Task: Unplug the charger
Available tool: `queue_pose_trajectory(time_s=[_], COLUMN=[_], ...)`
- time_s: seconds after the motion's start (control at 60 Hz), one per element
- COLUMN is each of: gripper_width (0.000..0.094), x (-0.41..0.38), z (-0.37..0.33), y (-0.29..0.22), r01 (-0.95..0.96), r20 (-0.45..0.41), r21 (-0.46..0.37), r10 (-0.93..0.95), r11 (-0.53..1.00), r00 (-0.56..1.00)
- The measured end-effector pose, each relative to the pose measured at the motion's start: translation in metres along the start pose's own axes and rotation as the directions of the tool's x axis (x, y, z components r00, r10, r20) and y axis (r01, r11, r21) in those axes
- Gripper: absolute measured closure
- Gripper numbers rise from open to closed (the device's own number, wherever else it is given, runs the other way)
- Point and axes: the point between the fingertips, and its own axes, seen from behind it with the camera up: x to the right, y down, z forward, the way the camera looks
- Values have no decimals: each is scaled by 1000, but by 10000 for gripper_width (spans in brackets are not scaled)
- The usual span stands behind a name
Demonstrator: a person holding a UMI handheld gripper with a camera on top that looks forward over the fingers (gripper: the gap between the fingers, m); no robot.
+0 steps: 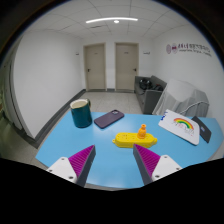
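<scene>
A flat yellow block (pixel 133 140), which looks like a power strip, lies on the blue table (pixel 65 138) just ahead of my fingers. A small orange piece (pixel 142 130), seemingly the charger, stands upright on its right part. My gripper (pixel 112 163) is open and empty, with nothing between the magenta pads (pixel 79 160). The yellow block is slightly right of the line between the fingers and a short way beyond the fingertips.
A green mug (pixel 80 112) stands at the table's far left. A dark phone (pixel 109 119) lies beside it. A white card with a rainbow (pixel 185 125) lies at the right. Dark chairs (pixel 150 96) and two doors (pixel 97 66) are beyond the table.
</scene>
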Motion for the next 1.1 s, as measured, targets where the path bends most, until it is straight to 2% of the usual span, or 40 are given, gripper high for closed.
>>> queue_pose_trajectory(time_s=[0.117, 0.133, 0.15, 0.217, 0.367, 0.517, 0.55, 0.567, 0.583, 0.6, 0.617, 0.633, 0.65, 0.683, 0.783, 0.95, 1.033, 1.1], gripper_width=[152, 150, 152, 157, 199, 345, 402, 383, 423, 525, 518, 641, 718, 725, 864, 892, 892, 892], x=[13, 37, 23, 65, 113, 125, 125, 125, 125, 124, 123, 118, 115, 115, 118, 119, 119, 119], z=[11, 26, 17, 46, 94, 134, 140, 144, 146, 149, 151, 153, 154, 155, 155, 154, 152, 149], y=[-10, -9, -13, -10, -23, -20, -20, -20, -19, -18, -15, -14, -11, -13, -14, -17, -17, -18], r01=[16, 20, 18, 9, -2, -34, -28, -23, -17, -13, -10, -17, -28, -48, -48, -22, -87, -106], r20=[-1, 4, -6, -24, -87, -90, -86, -84, -80, -76, -67, -46, -30, -37, -59, -86, -49, -25], r21=[-1, 8, 7, -2, 45, 22, 20, 16, 14, 8, 0, -3, -9, 12, 24, 16, -20, -17], r10=[-16, -20, -18, -9, 6, 36, 30, 24, 18, 14, 10, 16, 28, 48, 49, 24, 86, 106], r11=[1000, 1000, 1000, 1000, 999, 999, 999, 1000, 1000, 1000, 1000, 1000, 1000, 999, 999, 1000, 996, 994], r00=[1000, 1000, 1000, 1000, 996, 995, 996, 996, 997, 997, 998, 999, 999, 998, 997, 996, 995, 994])
